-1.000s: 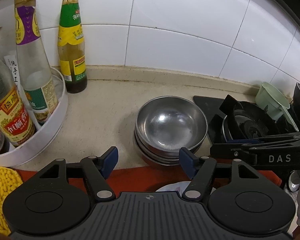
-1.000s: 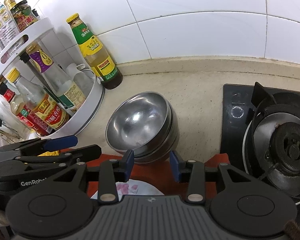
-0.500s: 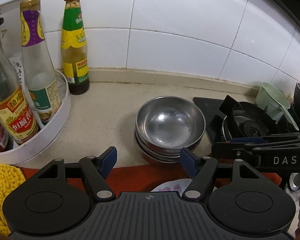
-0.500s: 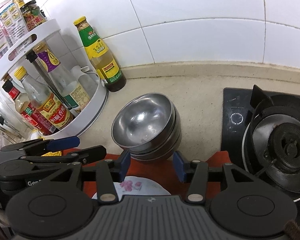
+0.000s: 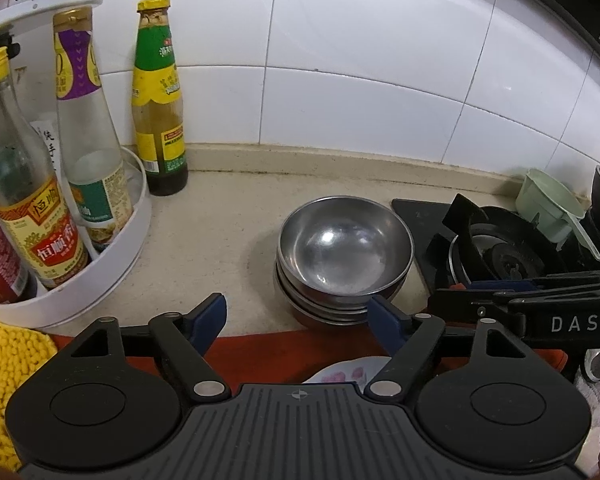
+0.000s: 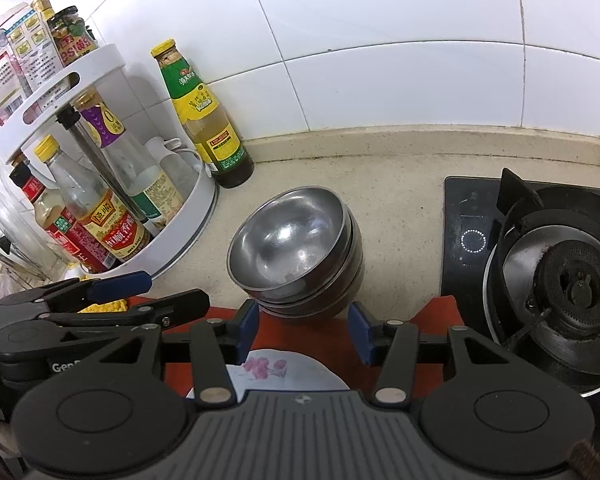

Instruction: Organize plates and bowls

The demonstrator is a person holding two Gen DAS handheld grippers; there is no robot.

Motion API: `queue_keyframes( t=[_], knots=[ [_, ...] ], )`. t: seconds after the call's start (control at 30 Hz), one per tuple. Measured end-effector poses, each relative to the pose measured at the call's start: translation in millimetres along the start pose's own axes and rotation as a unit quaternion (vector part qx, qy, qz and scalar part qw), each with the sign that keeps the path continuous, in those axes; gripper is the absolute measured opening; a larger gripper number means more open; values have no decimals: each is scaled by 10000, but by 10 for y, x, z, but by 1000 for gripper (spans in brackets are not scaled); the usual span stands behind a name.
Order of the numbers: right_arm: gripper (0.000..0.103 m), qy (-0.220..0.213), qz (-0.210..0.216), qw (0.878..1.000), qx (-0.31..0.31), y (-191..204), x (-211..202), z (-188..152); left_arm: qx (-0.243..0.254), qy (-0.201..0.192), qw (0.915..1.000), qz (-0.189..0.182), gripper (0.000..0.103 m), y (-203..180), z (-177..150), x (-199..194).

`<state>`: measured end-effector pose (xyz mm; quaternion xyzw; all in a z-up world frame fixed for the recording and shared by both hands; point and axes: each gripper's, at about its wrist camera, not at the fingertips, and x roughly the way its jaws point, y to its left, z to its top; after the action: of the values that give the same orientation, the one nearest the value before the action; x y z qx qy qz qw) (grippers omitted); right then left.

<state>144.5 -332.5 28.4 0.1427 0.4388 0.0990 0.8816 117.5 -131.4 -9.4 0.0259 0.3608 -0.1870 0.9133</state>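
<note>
- Both tools empty: left tool (image 5: 298, 320) spread wide, right tool (image 6: 303, 330) narrower but apart.
- Floral plate (image 6: 278, 372) lies on the red mat (image 6: 312, 336), directly under both tools.
- Stacked steel bowls (image 6: 296, 248) sit just beyond on the tabletop (image 5: 220, 240).
- Judgement: dip low, pinch the plate's rim, keep clear of the bowls.

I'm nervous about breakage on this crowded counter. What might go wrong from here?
1. The steel bowl stack sits askew; a nudge from the open right gripper might slide it.
2. The green-label sauce bottle stands unsupported nearby and could tip.
3. The floral plate lies under both grippers, easily struck; left gripper is open too.
</note>
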Motion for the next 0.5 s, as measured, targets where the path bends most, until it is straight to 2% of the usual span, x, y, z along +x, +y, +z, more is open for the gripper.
queue_keyframes(
  t=[0.5],
  knots=[
    [51,-116,-1,9999,-21,2,-62,-49,-41,-102,9998,137,86,-14,-21,-63]
  ],
)
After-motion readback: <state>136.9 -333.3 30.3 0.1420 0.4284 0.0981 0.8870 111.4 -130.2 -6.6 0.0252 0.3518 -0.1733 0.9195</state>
